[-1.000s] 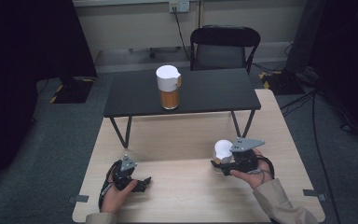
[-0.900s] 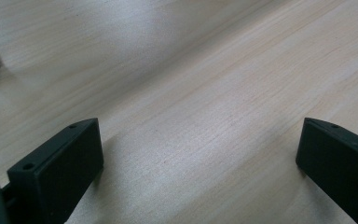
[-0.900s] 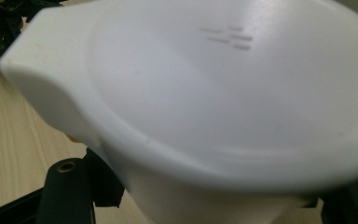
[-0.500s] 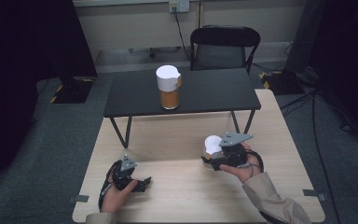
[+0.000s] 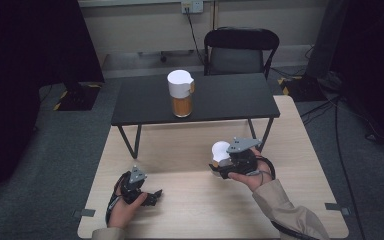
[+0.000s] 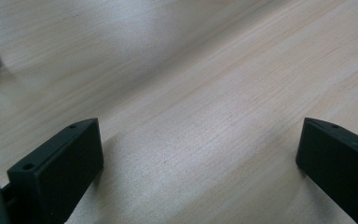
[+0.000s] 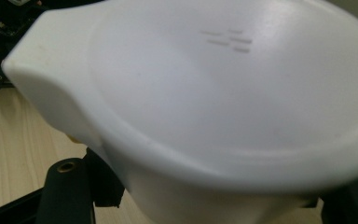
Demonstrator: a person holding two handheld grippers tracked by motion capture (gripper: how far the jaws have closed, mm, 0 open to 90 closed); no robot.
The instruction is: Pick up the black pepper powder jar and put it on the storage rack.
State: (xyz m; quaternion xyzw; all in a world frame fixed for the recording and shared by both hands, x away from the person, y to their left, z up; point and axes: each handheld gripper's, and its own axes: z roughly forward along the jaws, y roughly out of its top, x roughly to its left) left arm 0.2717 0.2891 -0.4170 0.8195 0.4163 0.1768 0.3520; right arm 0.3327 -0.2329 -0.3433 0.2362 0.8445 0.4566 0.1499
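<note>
- The light wooden table (image 5: 190, 200) carries both of the person's hands; a low black table (image 5: 230, 100) stands at its far side.
- On the black table stands an orange jar (image 5: 181, 95) with a white lid.
- The right hand-held gripper (image 5: 219, 162) is clamped on a white lid (image 5: 220, 149), held just above the wooden table.
- The left hand-held gripper (image 5: 155, 195) rests on the wood, jaws wide apart, holding nothing.

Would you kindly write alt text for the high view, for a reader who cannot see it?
A person at a pale wooden table holds a white lidded cup in the right claw, while the left claw rests open on the wood. Beyond, an orange jar with a white lid stands on a low black table, a black chair behind it.
</note>
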